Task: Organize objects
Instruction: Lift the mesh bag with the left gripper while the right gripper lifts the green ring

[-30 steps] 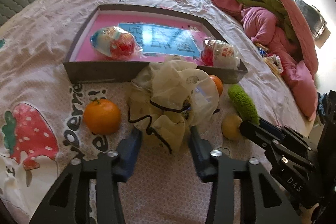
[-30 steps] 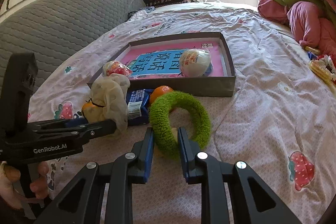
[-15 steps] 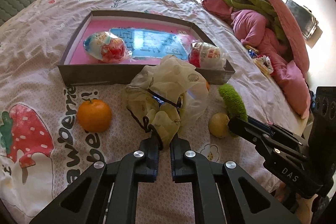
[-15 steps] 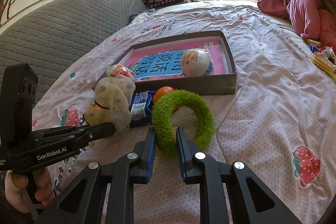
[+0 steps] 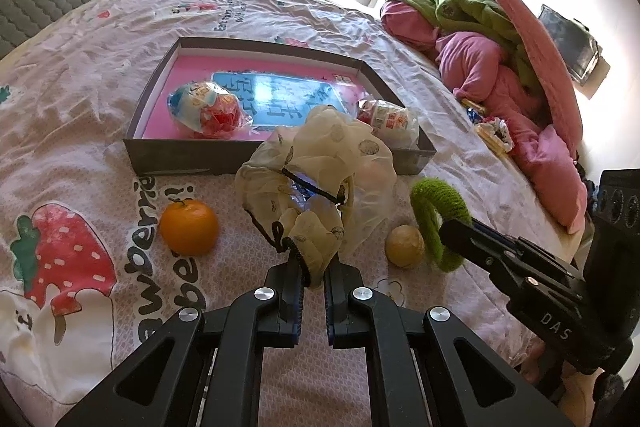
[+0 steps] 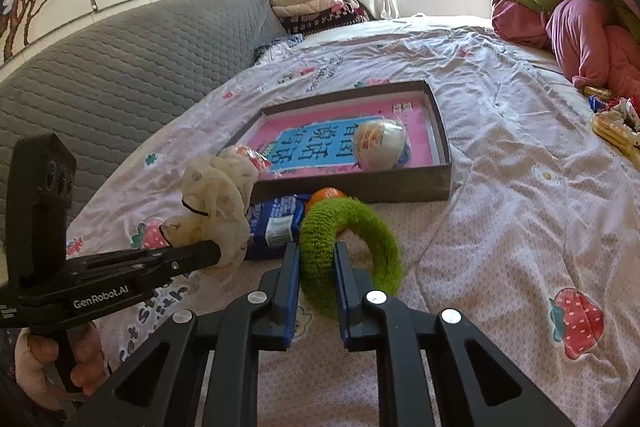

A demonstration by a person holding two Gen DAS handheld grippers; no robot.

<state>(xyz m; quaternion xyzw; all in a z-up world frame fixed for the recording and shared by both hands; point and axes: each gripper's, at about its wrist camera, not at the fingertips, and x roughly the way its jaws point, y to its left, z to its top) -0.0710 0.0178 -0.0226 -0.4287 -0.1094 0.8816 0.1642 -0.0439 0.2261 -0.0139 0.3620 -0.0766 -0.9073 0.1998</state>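
My left gripper (image 5: 311,267) is shut on a cream mesh drawstring bag (image 5: 320,163) and holds it lifted above the bedspread; it also shows in the right wrist view (image 6: 218,193). My right gripper (image 6: 317,259) is shut on a fuzzy green ring (image 6: 352,247), raised off the bed; the ring shows in the left wrist view (image 5: 434,215). A grey box with a pink floor (image 5: 200,163) holds two wrapped toy eggs (image 5: 206,109) (image 5: 390,121). An orange (image 5: 189,227) and a small yellow fruit (image 5: 405,247) lie in front of the box.
A blue packet (image 6: 274,227) and a second orange (image 6: 326,195) lie by the box front wall (image 6: 360,189). Pink and green bedding (image 5: 500,67) is piled at the right. A grey quilted headboard (image 6: 120,67) runs along the left.
My left gripper closed on the mesh bag and lifted it off the bed. My right gripper raised the green ring, uncovering the yellow fruit.
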